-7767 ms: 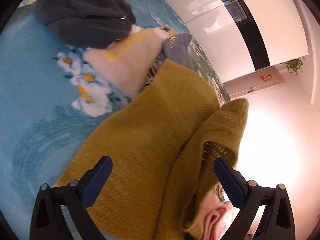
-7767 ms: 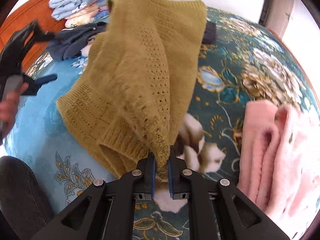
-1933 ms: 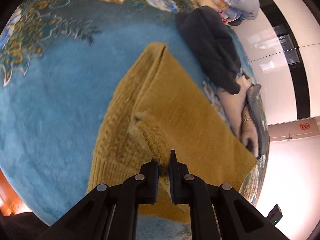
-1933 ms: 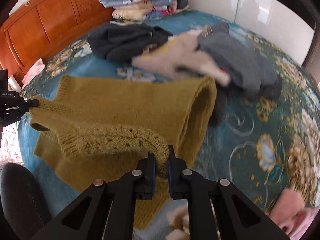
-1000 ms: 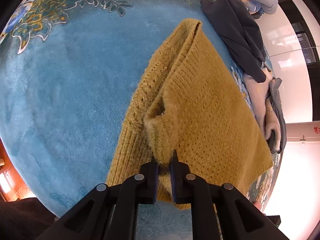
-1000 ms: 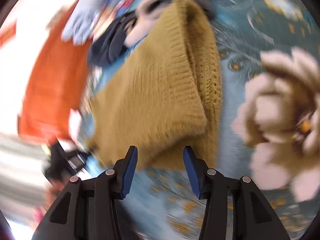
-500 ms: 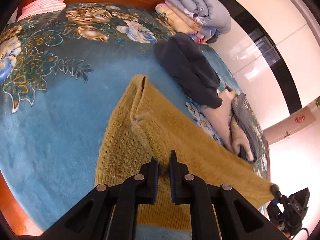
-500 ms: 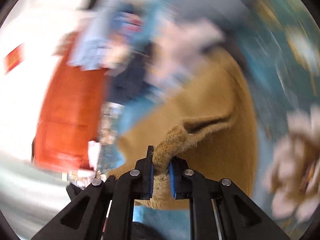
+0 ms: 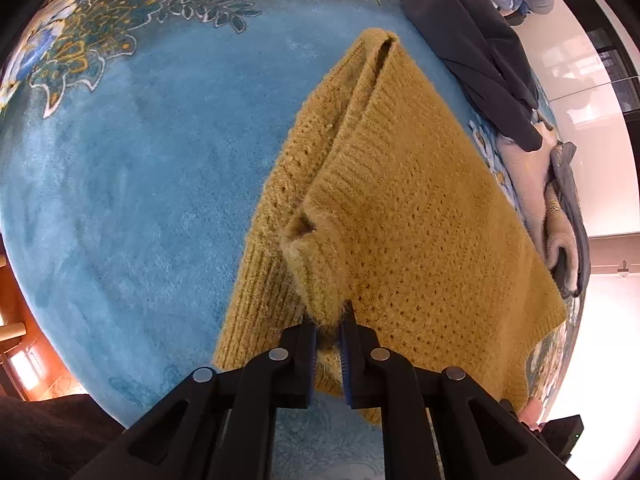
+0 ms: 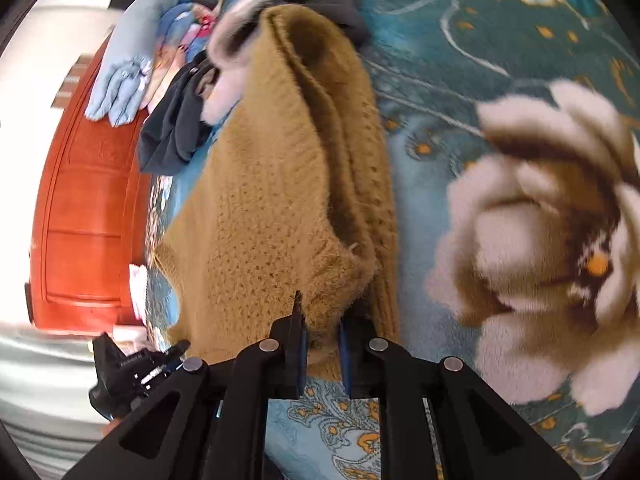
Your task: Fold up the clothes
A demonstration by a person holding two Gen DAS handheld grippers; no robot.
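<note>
Blue floral bedding (image 9: 120, 184) fills the left wrist view; the left gripper (image 9: 329, 330) pinches a bunched corner of the mustard knit sweater (image 9: 404, 216), which drapes folded over the bed beside a dark garment (image 9: 476, 56). Right wrist view: the right gripper (image 10: 322, 330) clamps another sweater corner, near an orange wooden headboard (image 10: 84, 208) and the folded blankets (image 10: 132, 60).

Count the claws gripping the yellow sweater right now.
2: the left claw pinches one corner of the sweater, the right claw pinches another corner.
</note>
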